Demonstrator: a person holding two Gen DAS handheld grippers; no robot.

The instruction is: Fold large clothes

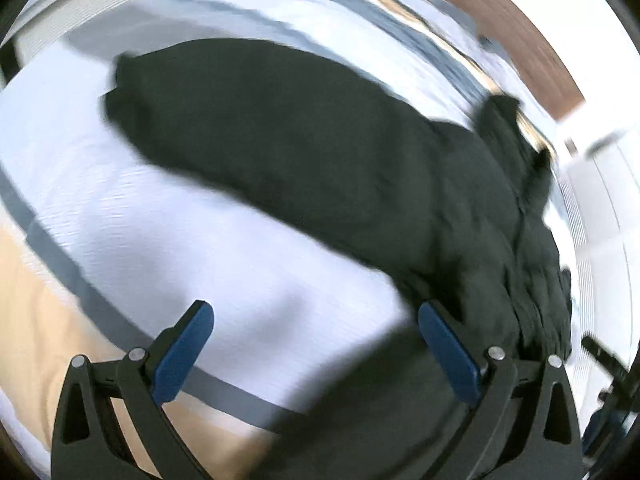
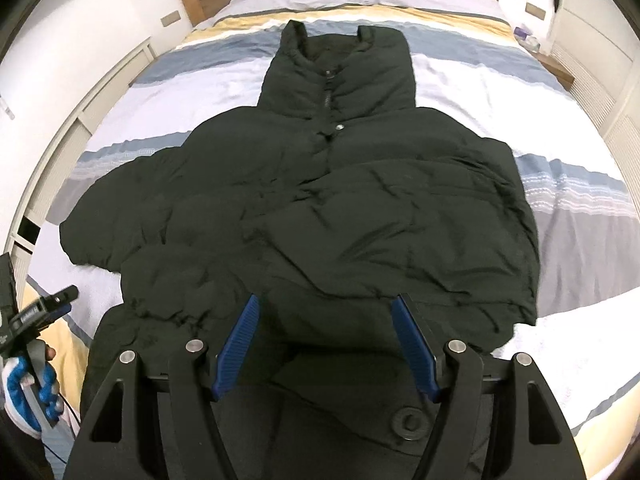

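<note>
One striped bed point(image 2: 580, 200) carrying a dark puffer jacket point(image 2: 320, 208) spread flat at centre, collar toward twelve o'clock. Right gripper point(image 2: 324, 344) at six, jaws released; left gripper point(image 1: 316, 352) likewise released, grasping nothing.

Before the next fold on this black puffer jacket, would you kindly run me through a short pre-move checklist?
1. Black puffer jacket lies front up on the striped bedspread: ok.
2. Right claw open and empty: ok.
3. Left claw open and empty: ok.
4. One sleeve folded across the front: ok.
5. Other sleeve folded in: not ok, it is spread out.
6. Left wrist view sharp: not ok, blurred.
</note>
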